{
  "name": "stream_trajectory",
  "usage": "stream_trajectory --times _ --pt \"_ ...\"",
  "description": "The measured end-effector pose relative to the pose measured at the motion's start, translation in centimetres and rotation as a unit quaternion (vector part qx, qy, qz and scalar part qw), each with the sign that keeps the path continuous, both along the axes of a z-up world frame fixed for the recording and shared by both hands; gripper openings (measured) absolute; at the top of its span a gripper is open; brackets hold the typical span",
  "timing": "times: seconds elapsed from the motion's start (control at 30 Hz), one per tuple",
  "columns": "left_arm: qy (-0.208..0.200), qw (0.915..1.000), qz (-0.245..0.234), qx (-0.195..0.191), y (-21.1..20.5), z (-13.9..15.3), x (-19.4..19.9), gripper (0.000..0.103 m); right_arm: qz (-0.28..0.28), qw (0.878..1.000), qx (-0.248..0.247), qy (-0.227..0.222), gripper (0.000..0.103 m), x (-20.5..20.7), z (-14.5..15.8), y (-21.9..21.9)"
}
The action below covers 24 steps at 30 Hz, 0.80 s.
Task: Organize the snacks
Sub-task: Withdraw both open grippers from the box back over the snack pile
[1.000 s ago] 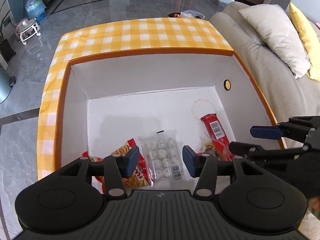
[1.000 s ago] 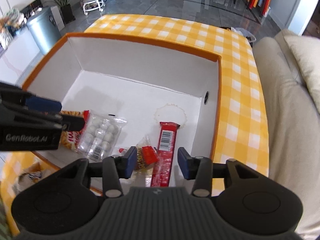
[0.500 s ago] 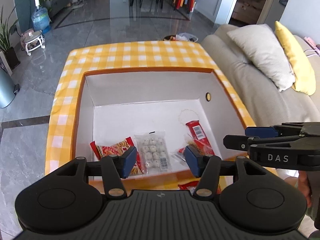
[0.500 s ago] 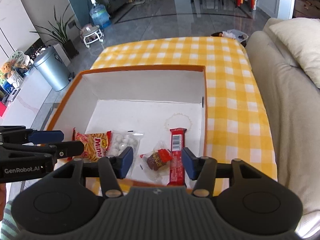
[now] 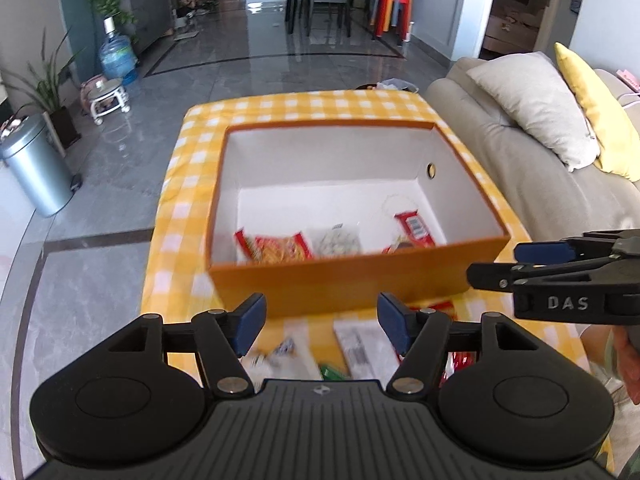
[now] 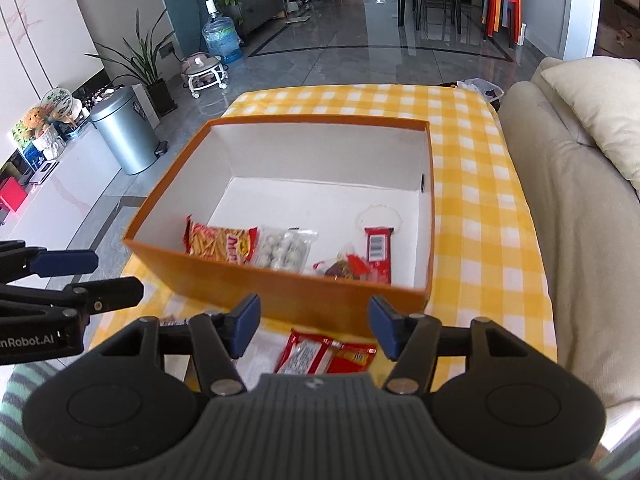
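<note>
Four snacks lie inside the orange box (image 6: 304, 292) just ahead of both claws; the left claw (image 5: 320, 322) and right claw (image 6: 312, 320) are opening, empty, above loose packets (image 6: 324, 354) on the checked worktop (image 6: 480, 208).

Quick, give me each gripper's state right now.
Left gripper: jaws opening, nothing between them.
Right gripper: jaws opening, nothing between them.
</note>
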<state>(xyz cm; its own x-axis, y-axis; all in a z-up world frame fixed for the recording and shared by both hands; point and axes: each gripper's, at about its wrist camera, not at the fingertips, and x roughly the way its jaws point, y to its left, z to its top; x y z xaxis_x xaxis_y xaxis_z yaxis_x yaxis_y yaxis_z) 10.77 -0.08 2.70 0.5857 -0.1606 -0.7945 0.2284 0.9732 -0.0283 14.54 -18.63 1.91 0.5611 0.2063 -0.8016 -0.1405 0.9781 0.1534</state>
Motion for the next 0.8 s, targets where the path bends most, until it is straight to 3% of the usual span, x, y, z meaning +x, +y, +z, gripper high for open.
stream_trajectory --times 0.43,0.57,0.8 --pt "0.055 0.9972 0.049 0.015 2.4 -4.1 -2.6 0.082 -0.062 0.997 0.013 0.049 0.063 -5.0 -3.2 0.7" --pt "0.068 0.9962 0.047 0.026 2.1 -5.4 -2.4 0.083 -0.062 0.996 -0.005 0.071 0.063 -4.9 -4.6 0.9" --pt "0.070 0.9957 0.039 0.046 1.2 -6.8 -1.6 0.087 -0.087 0.990 0.004 0.114 0.065 -4.2 -6.7 -0.1"
